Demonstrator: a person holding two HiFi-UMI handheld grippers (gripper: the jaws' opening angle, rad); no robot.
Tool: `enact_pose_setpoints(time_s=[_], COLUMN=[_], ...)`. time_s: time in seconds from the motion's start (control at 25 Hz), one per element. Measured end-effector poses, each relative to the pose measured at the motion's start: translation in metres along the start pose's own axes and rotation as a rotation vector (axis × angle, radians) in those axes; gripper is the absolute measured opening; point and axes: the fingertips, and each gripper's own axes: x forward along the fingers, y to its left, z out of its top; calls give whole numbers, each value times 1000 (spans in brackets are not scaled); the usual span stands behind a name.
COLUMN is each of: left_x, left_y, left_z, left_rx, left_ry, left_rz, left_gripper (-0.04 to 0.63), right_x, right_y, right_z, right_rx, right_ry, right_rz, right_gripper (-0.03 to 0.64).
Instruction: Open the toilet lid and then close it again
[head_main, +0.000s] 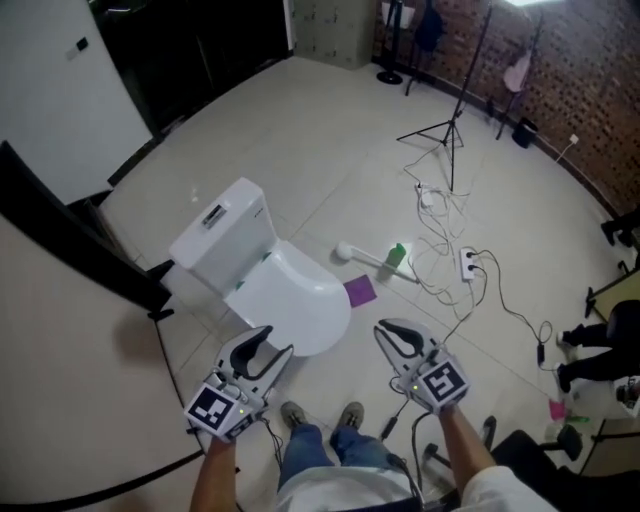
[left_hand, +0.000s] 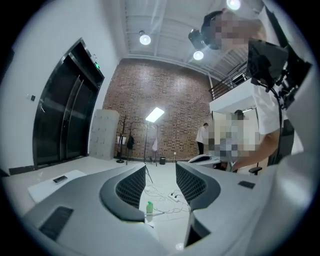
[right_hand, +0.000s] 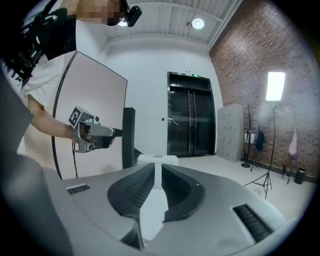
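The white toilet stands on the floor at the centre left of the head view, its lid (head_main: 295, 295) down and its tank (head_main: 222, 235) behind it. My left gripper (head_main: 278, 340) hovers above and just in front of the bowl, open, with nothing between its fingers. In the left gripper view the left gripper (left_hand: 160, 167) points level across the room. My right gripper (head_main: 384, 328) is to the right of the bowl, shut and empty. In the right gripper view the right gripper (right_hand: 158, 167) points at the tank (right_hand: 157, 160), with the left gripper (right_hand: 119, 132) to the left.
A green bottle (head_main: 397, 255) and a white-headed brush lie on the floor right of the toilet, beside a purple sheet (head_main: 360, 291). A power strip (head_main: 468, 263) with loose cables and a tripod stand (head_main: 447, 130) are further right. A white partition (head_main: 60, 330) stands on the left.
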Motion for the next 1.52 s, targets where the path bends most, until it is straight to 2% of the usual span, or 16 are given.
enact_pose_setpoints(time_s=[0.12,0.24,0.4,0.56,0.72,0.92,1.16,1.52], left_x=[-17,-30,-35,-37,-42,-42,-41,-39], left_y=[-10,-21,-42,-54,-64,-61,-63,-53], left_z=[23,29,33,34,36,29,39,26], left_rx=[-13,-19,0,52,55,53,22,39], left_ry=[-25,-32,-21,-45,-34,49,-38,-1], left_rz=[4,13,-11,-33,-34,11,25,27], left_gripper=[183,183,183,183,183,167,172,172], right_x=[-8,-17,-23,-24,-27,-28,-32,-37], right_y=[19,40,62,70,78,83,84,83], right_z=[18,24,26,34,44,49,48,37], right_rx=[-22,-20,-28,-32,-38,-51,-66,-34], right_ry=[-14,-19,-18,-32,-40,-39,-31,-22], right_rz=[24,53,83,95,102,109,116,62], right_gripper=[34,34,34,34,34,34,34,34])
